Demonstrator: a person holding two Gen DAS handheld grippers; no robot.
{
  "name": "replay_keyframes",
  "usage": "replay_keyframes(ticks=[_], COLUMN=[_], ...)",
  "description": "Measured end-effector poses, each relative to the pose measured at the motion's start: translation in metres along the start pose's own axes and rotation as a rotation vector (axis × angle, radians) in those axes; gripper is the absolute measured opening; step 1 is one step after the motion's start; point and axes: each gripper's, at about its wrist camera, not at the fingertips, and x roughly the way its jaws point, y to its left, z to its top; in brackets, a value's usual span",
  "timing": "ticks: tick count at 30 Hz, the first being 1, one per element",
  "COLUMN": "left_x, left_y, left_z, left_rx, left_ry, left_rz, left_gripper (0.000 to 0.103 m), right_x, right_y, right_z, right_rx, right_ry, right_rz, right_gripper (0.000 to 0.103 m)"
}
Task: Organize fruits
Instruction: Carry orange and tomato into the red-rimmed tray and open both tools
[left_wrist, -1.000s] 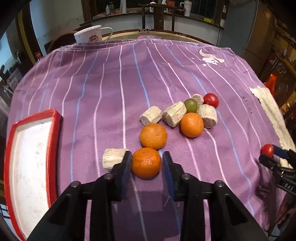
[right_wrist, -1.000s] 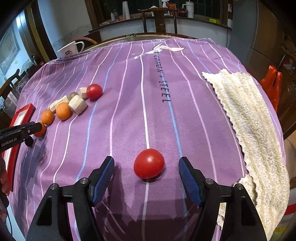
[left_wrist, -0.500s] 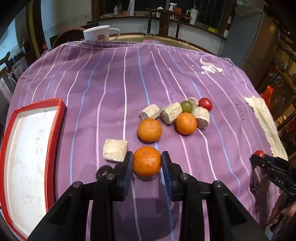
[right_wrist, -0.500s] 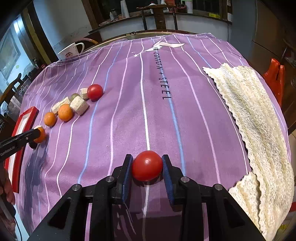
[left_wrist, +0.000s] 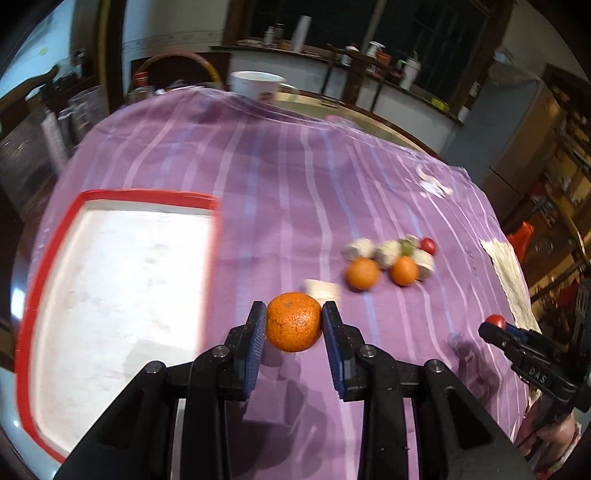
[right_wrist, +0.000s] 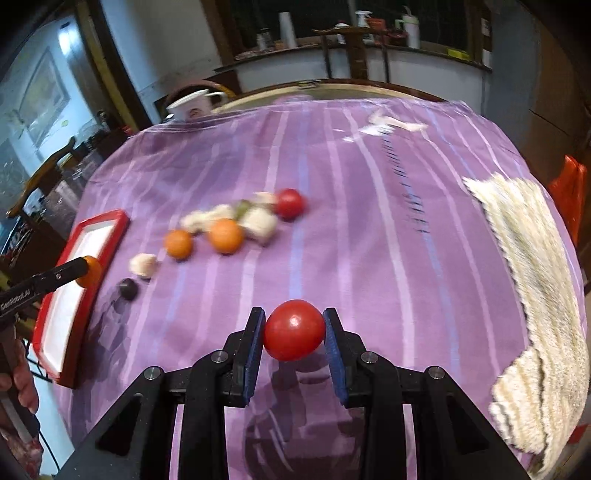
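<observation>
1. Mandarin orange (left_wrist: 293, 321) sits clamped between the blue-padded fingers (left_wrist: 257, 334) of the left gripper (left_wrist: 294, 325), pinched across its widest part so the round skin cannot roll out. Its shadow falls on the cloth below, so I judge it lifted clear.
2. Red tomato (right_wrist: 294, 329) is likewise squeezed between the right gripper's (right_wrist: 294, 330) fingers (right_wrist: 255, 345), which have just closed in on it; held at its middle, off the cloth.
3. Left gripper hangs close by the red-rimmed white tray (left_wrist: 44, 266), which lies bare. Likely the drop spot, hence the carry that way.
4. Remaining on the purple striped cloth (left_wrist: 280, 192) over the counter: two more oranges (left_wrist: 362, 273), a second tomato (right_wrist: 290, 203), a small green fruit (left_wrist: 406, 247) and several pale chunks (right_wrist: 258, 223), bunched together and blurred. One pale chunk (left_wrist: 322, 290) lies apart, just behind the held orange.
5. Small dark round object (right_wrist: 127, 288) lies near the tray; can't identify.
6. Cream knitted towel (right_wrist: 535, 280) drapes the counter's right edge, well away from the fruit. White mug (right_wrist: 194, 104) at the far rim.
</observation>
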Motion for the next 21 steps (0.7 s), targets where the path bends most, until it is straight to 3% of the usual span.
replay_keyframes(ticks=[11, 15, 21], left_x=[-0.008, 0.006, 0.024], left_y=[0.129, 0.163, 0.195], left_z=[0.029, 0.041, 0.049], left_rx=[-0.133, -0.194, -0.237], left_ry=[0.020, 0.039, 0.069], left_rz=[0.058, 0.047, 0.040], left_gripper=[0.030, 0.030, 0.030], right_x=[0.034, 0.054, 0.084], right_y=[0.143, 0.204, 0.277], right_z=[0.028, 0.050, 0.072], right_rx=[-0.123, -0.164, -0.246], right_ry=[0.022, 0.031, 0.041], right_rz=[0.157, 0.225, 0.256], right_gripper=[0.034, 0.034, 0.034])
